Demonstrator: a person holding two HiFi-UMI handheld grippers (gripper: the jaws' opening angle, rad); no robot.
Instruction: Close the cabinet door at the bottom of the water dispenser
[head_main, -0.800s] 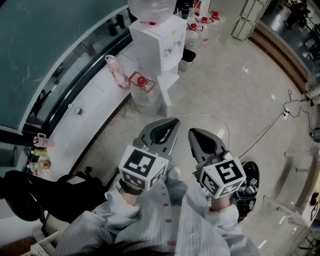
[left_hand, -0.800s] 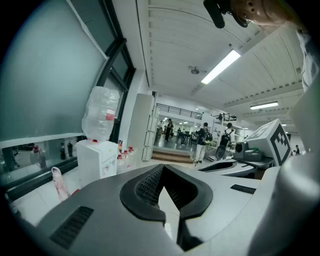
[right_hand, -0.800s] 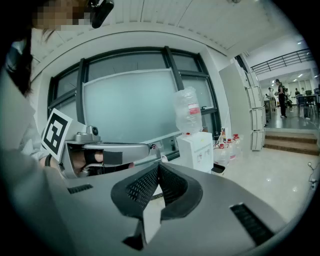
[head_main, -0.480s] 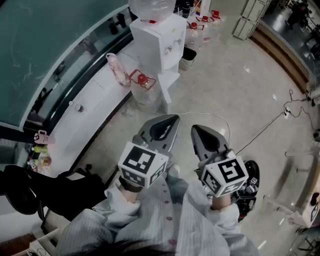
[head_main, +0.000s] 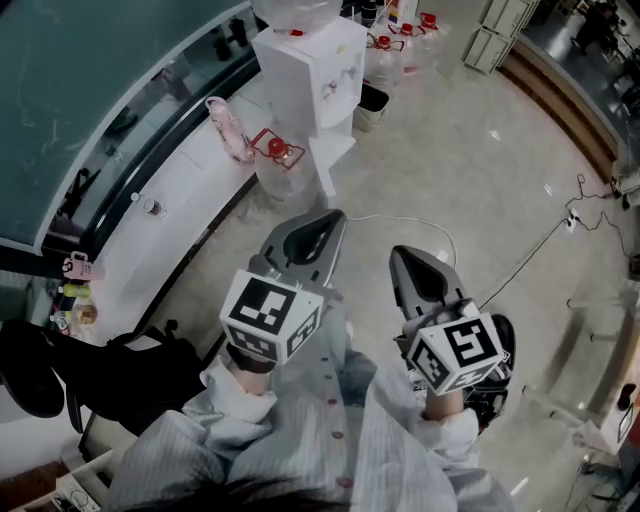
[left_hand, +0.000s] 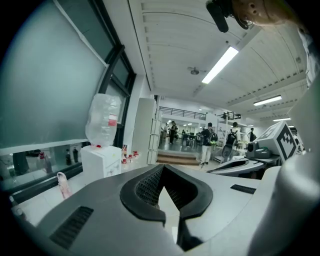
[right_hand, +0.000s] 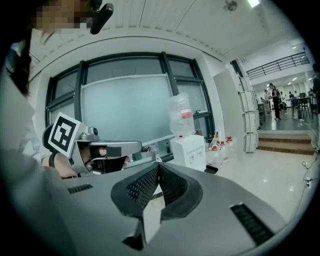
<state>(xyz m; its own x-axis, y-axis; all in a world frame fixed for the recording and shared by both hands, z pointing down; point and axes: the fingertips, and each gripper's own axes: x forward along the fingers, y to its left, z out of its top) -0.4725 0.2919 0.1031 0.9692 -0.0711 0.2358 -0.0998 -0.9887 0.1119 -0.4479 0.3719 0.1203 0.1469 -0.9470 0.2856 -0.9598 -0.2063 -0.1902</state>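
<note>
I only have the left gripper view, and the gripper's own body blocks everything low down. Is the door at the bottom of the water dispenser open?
Observer: Yes. The head view shows the cabinet door swung out from the base of the water dispenser.
Operator: Anything lying in the way?
Observer: A white cable trails across the path, short of the dispenser.
Operator: Is the right gripper carrying something?
Observer: No. In its own view the right gripper has its jaws together with nothing between them.
</note>
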